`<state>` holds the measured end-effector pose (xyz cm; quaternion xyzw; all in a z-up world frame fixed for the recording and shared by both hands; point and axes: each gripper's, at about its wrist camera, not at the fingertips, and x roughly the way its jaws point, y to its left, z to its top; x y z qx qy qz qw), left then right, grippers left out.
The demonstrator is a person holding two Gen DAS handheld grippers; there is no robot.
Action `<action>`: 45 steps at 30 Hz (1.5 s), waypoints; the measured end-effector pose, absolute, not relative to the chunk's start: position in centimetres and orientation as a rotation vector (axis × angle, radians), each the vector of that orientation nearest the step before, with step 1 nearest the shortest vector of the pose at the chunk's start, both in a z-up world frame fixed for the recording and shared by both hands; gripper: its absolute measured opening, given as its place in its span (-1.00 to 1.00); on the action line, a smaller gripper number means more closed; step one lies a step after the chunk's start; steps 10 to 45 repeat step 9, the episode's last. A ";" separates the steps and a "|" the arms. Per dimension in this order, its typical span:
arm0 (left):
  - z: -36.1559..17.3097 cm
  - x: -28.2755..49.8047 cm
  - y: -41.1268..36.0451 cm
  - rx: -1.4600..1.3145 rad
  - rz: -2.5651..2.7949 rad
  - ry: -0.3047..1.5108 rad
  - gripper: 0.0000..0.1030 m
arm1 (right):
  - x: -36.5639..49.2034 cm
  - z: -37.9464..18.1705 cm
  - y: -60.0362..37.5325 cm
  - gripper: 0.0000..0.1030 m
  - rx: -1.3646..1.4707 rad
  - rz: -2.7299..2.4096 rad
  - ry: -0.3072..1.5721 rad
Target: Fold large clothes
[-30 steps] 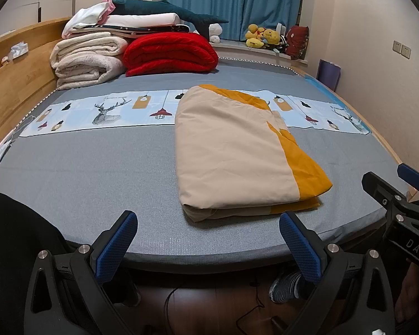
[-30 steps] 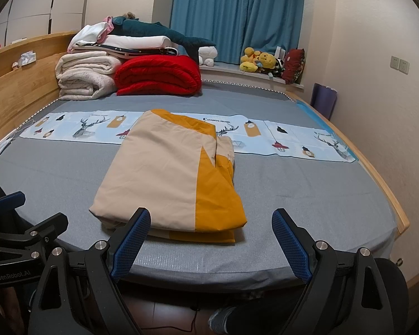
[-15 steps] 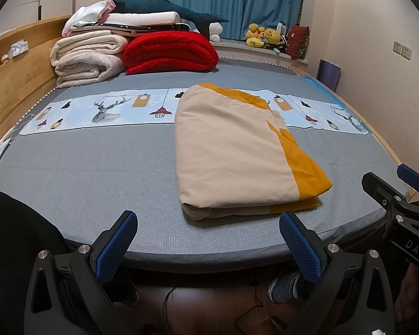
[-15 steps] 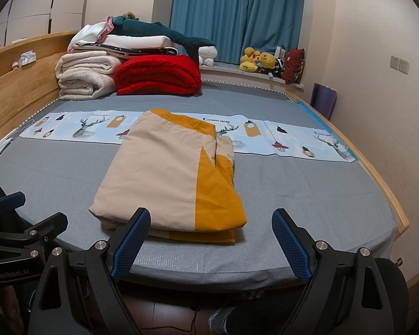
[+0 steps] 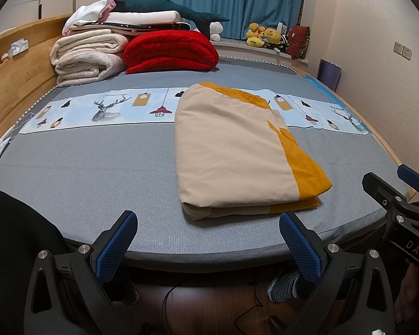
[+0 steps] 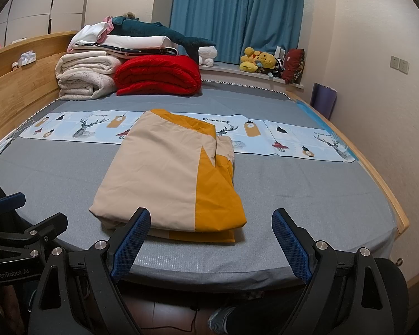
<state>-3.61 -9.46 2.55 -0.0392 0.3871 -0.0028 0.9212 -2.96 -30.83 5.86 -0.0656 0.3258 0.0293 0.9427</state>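
Note:
A beige and mustard-yellow cloth lies folded into a thick oblong on the grey bed, its near end close to the front edge. The same folded cloth shows in the right wrist view. My left gripper hangs open over the bed's front edge, just short of the cloth's near end, with nothing between its blue pads. My right gripper is open too, level with the cloth's near right corner, holding nothing. Each gripper shows at the side of the other's view.
Folded white and red blankets with a plush shark on top are stacked at the far left by the wooden headboard. A printed strip crosses the bed. Plush toys sit on the window ledge. A foot in a striped sock stands below.

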 end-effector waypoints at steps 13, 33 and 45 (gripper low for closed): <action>2.5 -3.6 -9.5 -0.082 -0.001 0.799 0.96 | -2.9 5.9 -30.9 0.73 -0.134 0.060 0.664; 2.5 -3.6 -9.5 -0.082 -0.001 0.799 0.96 | -2.9 5.9 -30.9 0.73 -0.134 0.060 0.664; 2.5 -3.6 -9.5 -0.082 -0.001 0.799 0.96 | -2.9 5.9 -30.9 0.73 -0.134 0.060 0.664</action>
